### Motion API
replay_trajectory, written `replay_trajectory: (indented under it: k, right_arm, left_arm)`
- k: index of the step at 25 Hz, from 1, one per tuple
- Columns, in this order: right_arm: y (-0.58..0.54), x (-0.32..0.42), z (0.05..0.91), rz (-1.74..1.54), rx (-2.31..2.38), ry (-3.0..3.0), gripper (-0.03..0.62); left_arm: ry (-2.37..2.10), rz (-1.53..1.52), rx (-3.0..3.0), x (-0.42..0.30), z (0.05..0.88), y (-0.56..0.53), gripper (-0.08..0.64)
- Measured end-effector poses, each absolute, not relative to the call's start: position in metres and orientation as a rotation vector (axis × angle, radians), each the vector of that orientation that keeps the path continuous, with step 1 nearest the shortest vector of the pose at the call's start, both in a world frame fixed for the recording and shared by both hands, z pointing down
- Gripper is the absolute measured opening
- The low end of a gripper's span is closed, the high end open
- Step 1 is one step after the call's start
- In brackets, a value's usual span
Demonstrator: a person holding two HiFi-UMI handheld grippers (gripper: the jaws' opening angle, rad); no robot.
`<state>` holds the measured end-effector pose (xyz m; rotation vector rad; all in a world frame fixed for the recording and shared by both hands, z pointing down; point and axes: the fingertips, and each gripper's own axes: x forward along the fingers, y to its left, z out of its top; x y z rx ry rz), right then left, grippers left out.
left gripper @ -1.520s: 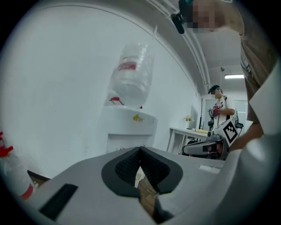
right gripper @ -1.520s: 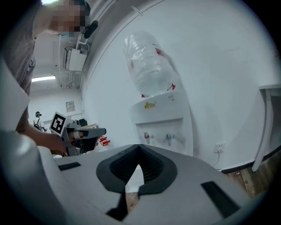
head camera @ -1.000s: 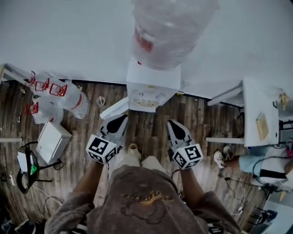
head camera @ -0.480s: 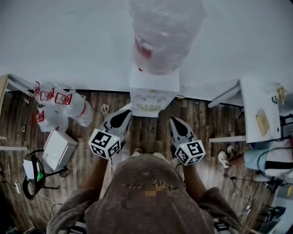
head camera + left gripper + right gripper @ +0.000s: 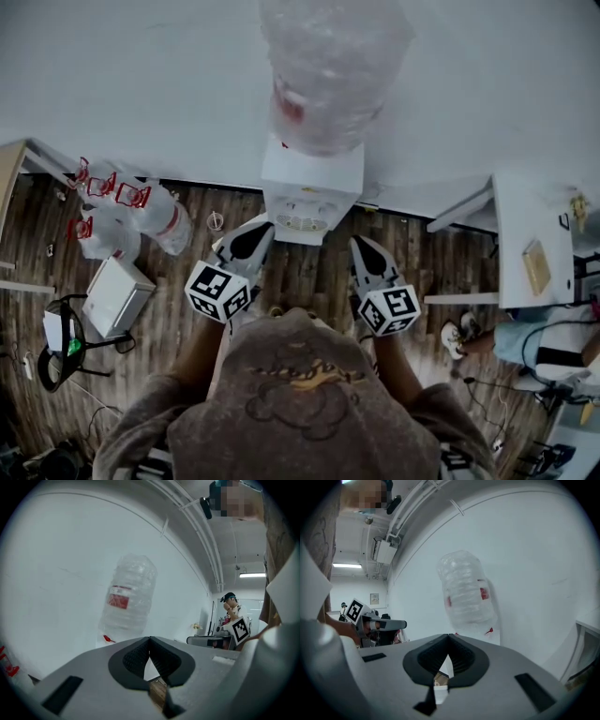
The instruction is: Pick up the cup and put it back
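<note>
A white water dispenser point(image 5: 309, 192) stands against the wall with a big clear bottle point(image 5: 328, 75) on top. The same bottle shows in the left gripper view point(image 5: 127, 599) and the right gripper view point(image 5: 464, 592). A small round cup-like thing point(image 5: 216, 221) sits on the wooden floor left of the dispenser. My left gripper point(image 5: 263, 227) points at the dispenser's lower left, jaws shut and empty point(image 5: 150, 640). To the right, my right gripper point(image 5: 357, 244) is also shut with nothing in it point(image 5: 449, 637). Neither touches the dispenser.
Spare water bottles with red handles point(image 5: 131, 211) lie at the left, with a white box point(image 5: 117, 295) below them. A white table point(image 5: 530, 244) stands at the right with a seated person point(image 5: 553, 337) beside it. Cables and black gear point(image 5: 56, 342) lie at lower left.
Both grippers have come slightly nearer to the dispenser's front, and the head view has shifted a little. The jaws stayed shut throughout.
</note>
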<state>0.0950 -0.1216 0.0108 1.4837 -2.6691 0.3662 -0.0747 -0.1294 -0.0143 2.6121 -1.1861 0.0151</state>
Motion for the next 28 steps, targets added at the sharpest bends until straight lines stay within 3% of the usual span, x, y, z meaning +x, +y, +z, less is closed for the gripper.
replay_trajectory:
  k: [14, 28]
  right_arm:
    - [-0.131, 0.121, 0.046, 0.401, 1.434, -2.667, 0.003]
    - [-0.132, 0.110, 0.046, 0.434, 1.407, -2.711, 0.003]
  left_arm:
    - [-1.362, 0.034, 2.572, -0.067, 0.031, -0.116, 0.003]
    - [-1.393, 0.030, 2.559, -0.056, 0.026, -0.112, 0.003]
